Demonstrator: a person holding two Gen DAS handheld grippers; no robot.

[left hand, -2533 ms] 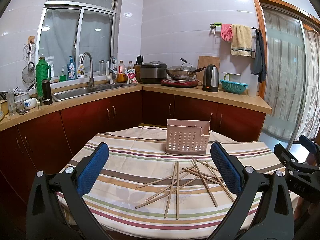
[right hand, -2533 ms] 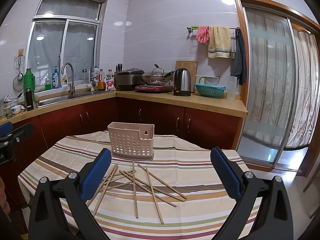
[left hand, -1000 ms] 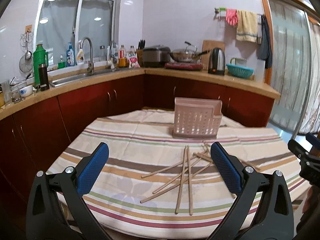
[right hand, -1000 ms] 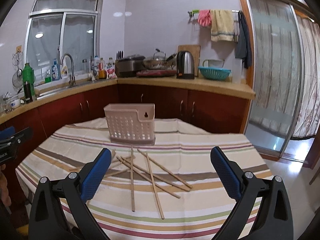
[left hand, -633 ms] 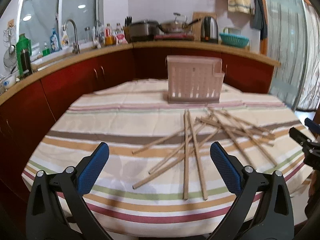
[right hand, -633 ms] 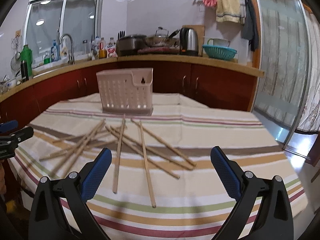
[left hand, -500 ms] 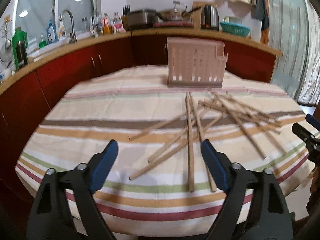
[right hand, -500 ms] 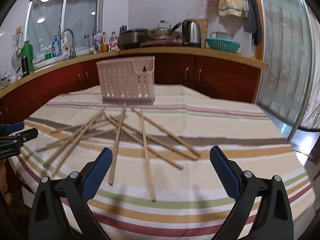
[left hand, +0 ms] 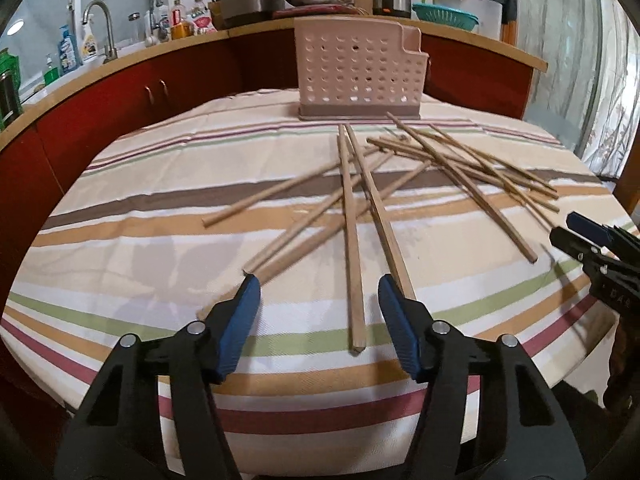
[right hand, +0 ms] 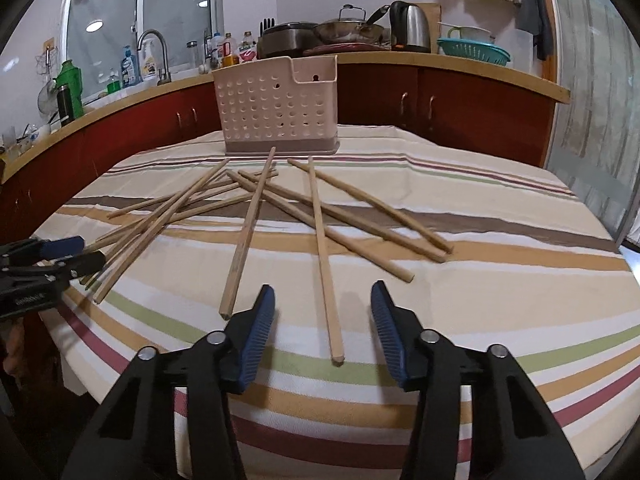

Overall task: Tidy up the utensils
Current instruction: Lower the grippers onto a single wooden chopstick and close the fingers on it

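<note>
Kitchen setting: red-brown cabinets under a wooden counter run behind a round table covered with a striped cloth (left hand: 160, 184). At the far side of the table stands a pale pink perforated plastic utensil caddy (left hand: 360, 68), upright, with nothing visibly protruding from it. Roughly a dozen loose wooden chopsticks (right hand: 280, 208) lie scattered and crossing one another on the cloth in front of the caddy, all outside it.

I have the left gripper (left hand: 319, 284) low over the near edge of the table; its blue-padded jaws are closing. One chopstick (left hand: 352, 240) runs up between them, its near end just ahead of the pads, and I see no contact with either pad. A second stick lies just beside the right-hand pad.

I have the right gripper (right hand: 322, 294) likewise low over the cloth, jaws closing. A single chopstick (right hand: 324, 264) lies lengthwise in the gap, untouched by the pads. Each gripper appears at the edge of the other's view.
</note>
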